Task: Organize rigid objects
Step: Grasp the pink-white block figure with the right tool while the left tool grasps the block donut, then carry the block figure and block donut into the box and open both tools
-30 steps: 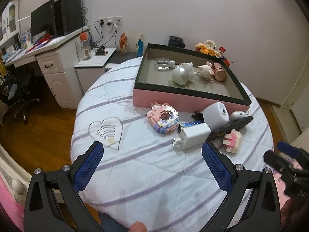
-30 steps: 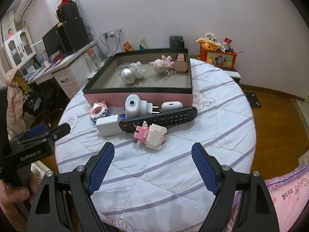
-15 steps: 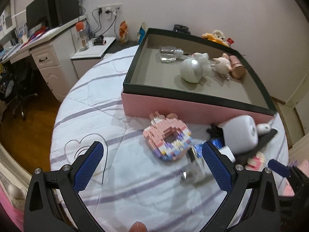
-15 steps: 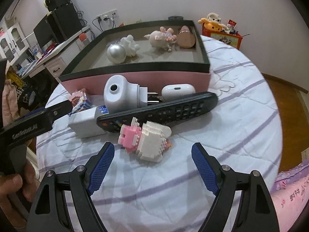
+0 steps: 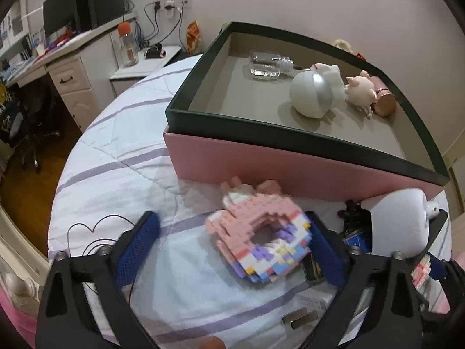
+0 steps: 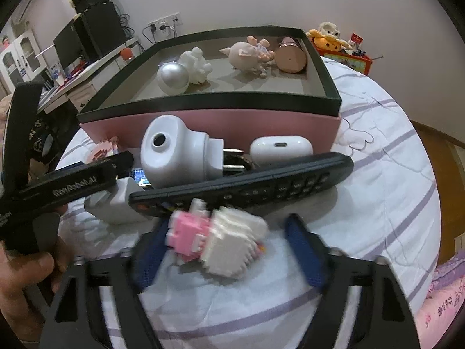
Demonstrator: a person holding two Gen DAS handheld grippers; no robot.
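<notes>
Since earlier, both claws lower, closing around block toys.

White lettering "GenRobot.AI" runs along the black plastic left gripper [image 6: 87,186] arm, left of the right gripper's blue fingers [image 6: 302,250]; other print is too blurred to read.

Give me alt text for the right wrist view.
The right gripper, jaws just closing, straddles a pink-and-white brick figure on a striped cloth. Behind lie a black remote, a white plug and a pink box of trinkets.
</notes>
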